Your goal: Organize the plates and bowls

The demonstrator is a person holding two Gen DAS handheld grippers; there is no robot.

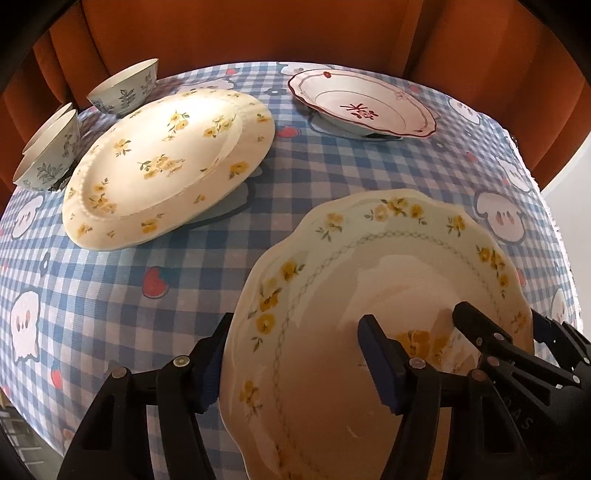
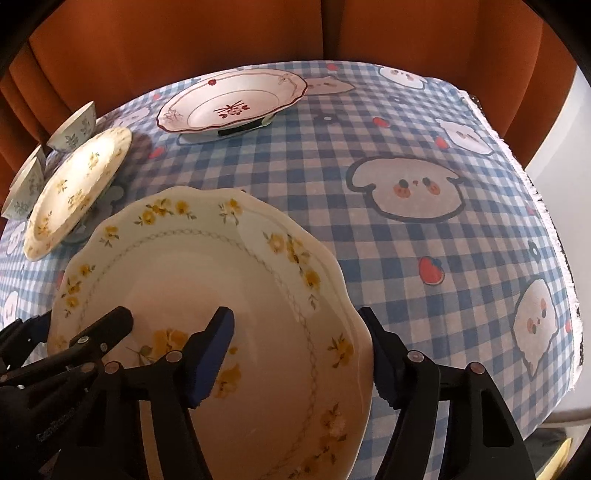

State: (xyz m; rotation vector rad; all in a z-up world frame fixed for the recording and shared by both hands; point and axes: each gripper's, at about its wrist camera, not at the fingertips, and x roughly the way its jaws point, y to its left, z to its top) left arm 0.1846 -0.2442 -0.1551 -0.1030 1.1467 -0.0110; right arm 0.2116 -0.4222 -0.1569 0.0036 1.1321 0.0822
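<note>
Two grippers straddle opposite edges of the scalloped plate (image 1: 369, 295) with yellow flowers, which lies nearest the cameras on the checked tablecloth (image 1: 184, 277). The left gripper (image 1: 299, 358) has one finger outside the plate's left rim and one over its well; the right gripper (image 2: 299, 354) mirrors this at the right rim. Each stands partly open — whether the pads press on the rim I cannot tell. Beyond the scalloped plate to its left lies the round flowered plate (image 1: 166, 166), tilted on something beneath it. Farther left of that plate sit two pale leaf-patterned bowls (image 1: 125, 88) — one (image 1: 51, 151) seems stacked. Straight beyond the scalloped plate, well apart, rests the red-rimmed plate (image 1: 362, 103), near the orange curtain (image 1: 258, 29).
</note>
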